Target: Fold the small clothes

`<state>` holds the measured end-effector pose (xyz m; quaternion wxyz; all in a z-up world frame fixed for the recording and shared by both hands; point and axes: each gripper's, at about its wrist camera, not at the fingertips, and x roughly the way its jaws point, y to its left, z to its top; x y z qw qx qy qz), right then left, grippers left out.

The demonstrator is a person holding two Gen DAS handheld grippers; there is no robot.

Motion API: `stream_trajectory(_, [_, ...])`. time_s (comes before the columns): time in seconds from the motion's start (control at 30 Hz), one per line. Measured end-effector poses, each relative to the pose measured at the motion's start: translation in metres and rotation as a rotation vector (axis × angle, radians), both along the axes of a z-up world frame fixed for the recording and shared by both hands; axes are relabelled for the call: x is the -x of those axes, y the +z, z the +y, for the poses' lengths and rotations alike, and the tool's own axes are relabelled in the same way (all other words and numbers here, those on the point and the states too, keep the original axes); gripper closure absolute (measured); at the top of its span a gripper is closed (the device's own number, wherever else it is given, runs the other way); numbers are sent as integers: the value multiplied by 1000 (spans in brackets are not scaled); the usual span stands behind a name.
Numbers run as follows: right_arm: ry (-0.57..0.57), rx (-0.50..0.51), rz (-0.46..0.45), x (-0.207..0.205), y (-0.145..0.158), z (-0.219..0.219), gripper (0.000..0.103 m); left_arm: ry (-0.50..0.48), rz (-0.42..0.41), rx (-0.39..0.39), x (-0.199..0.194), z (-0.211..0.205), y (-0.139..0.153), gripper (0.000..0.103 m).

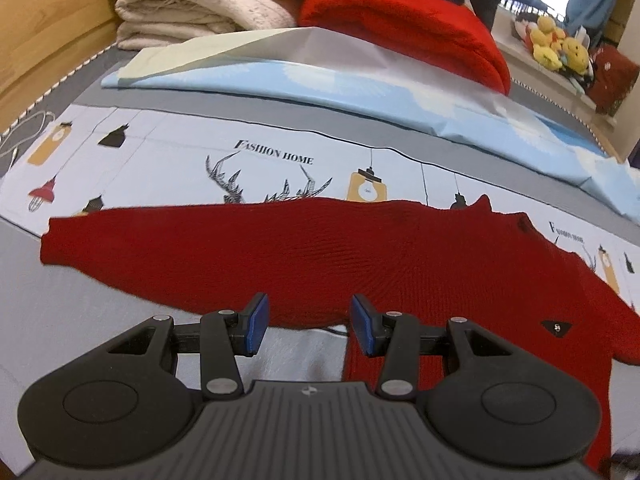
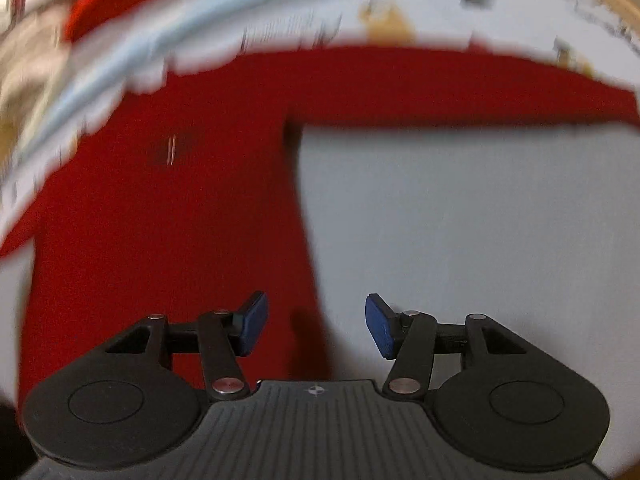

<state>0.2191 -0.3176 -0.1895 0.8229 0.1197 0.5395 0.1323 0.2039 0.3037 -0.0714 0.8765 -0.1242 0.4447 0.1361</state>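
Observation:
A red knit sweater (image 1: 320, 256) lies flat on a bed, one sleeve stretched out to the left. My left gripper (image 1: 308, 328) is open and empty, just above the sleeve's lower edge near the armpit. In the blurred right wrist view the sweater (image 2: 160, 208) fills the left half with the other sleeve reaching right. My right gripper (image 2: 316, 324) is open and empty, its left pad (image 2: 252, 320) over the body's side edge, its right one over grey sheet.
The bed has a grey sheet (image 1: 80, 312) and a printed cloth (image 1: 192, 152) under the sweater. Behind lie a light blue folded sheet (image 1: 320, 80), a red blanket (image 1: 404, 20), a cream blanket stack (image 1: 200, 0) and plush toys (image 1: 556, 44). A wooden wall (image 1: 44, 28) stands at the left.

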Motion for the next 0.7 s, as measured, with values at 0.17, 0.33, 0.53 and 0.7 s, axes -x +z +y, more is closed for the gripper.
stream_trajectory(0.17, [20,134,16,49,-21,18,67,2,7,21,16,7,0,53])
stream_trajectory(0.33, [-81,75,-55,81,-7,2,96,11,4,38,25,10,1,53])
stream_trajectory(0.53, [-90,154,-103,89,9,5,80,4,14,43,26,3,-1,53])
stream_trajectory(0.7, [81,131,4,88,-9,24,65,-4,21,45,22,-1,-3,53])
